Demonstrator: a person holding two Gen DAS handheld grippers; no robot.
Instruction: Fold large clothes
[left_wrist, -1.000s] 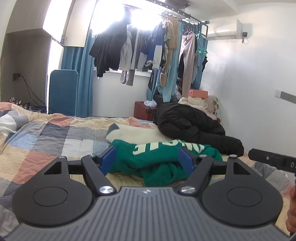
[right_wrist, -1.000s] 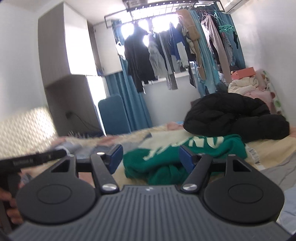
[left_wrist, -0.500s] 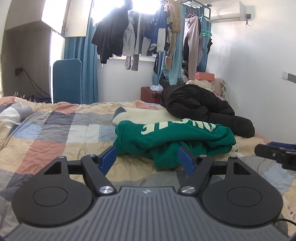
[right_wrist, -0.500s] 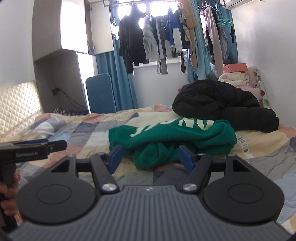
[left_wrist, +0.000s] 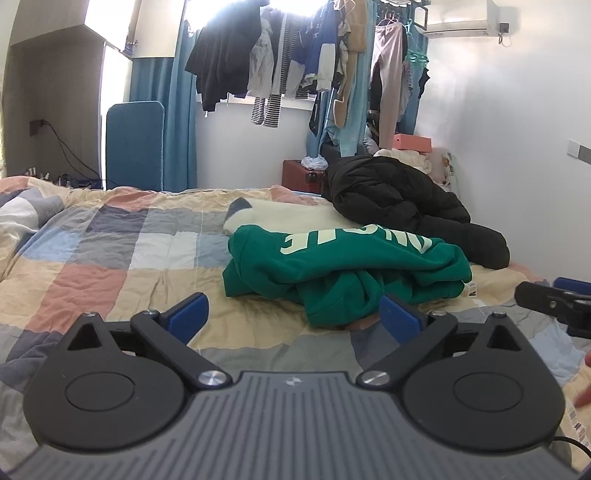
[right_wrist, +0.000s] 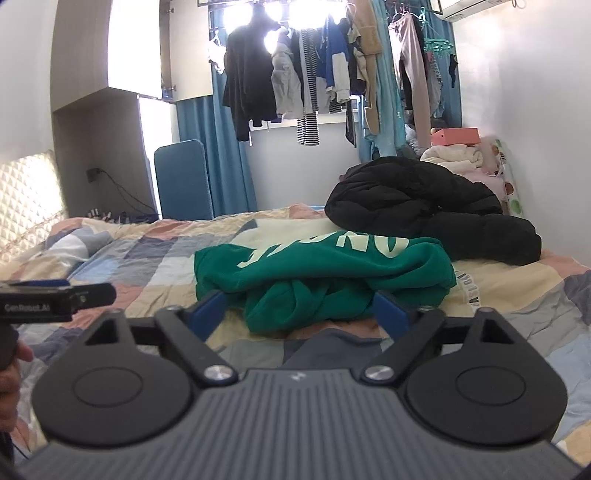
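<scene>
A crumpled green sweatshirt (left_wrist: 343, 266) (right_wrist: 325, 273) with pale lettering lies in a heap on the checked quilt (left_wrist: 110, 258) of the bed. My left gripper (left_wrist: 293, 314) hovers low over the quilt just short of the heap. Its jaws are opening wide, and the pads touch nothing. My right gripper (right_wrist: 300, 312) faces the same heap from the other side, its jaws also opening wide and empty, with the bunched sleeve lying beyond the blue fingertips. Each view catches a black finger of the other gripper at its edge (left_wrist: 543, 297) (right_wrist: 55, 299).
A black puffer jacket (left_wrist: 399, 199) (right_wrist: 424, 206) lies behind the sweatshirt on a cream garment (left_wrist: 280, 218). Clothes hang on a rail (left_wrist: 295, 66) at the window. A blue board (left_wrist: 135, 147) leans by the curtain. A white wall (left_wrist: 517, 166) borders the bed on the right.
Both grippers sank toward the bed and tilted down, so the sweatshirt looms larger. Both pairs of jaws spread wider in the last half second.
</scene>
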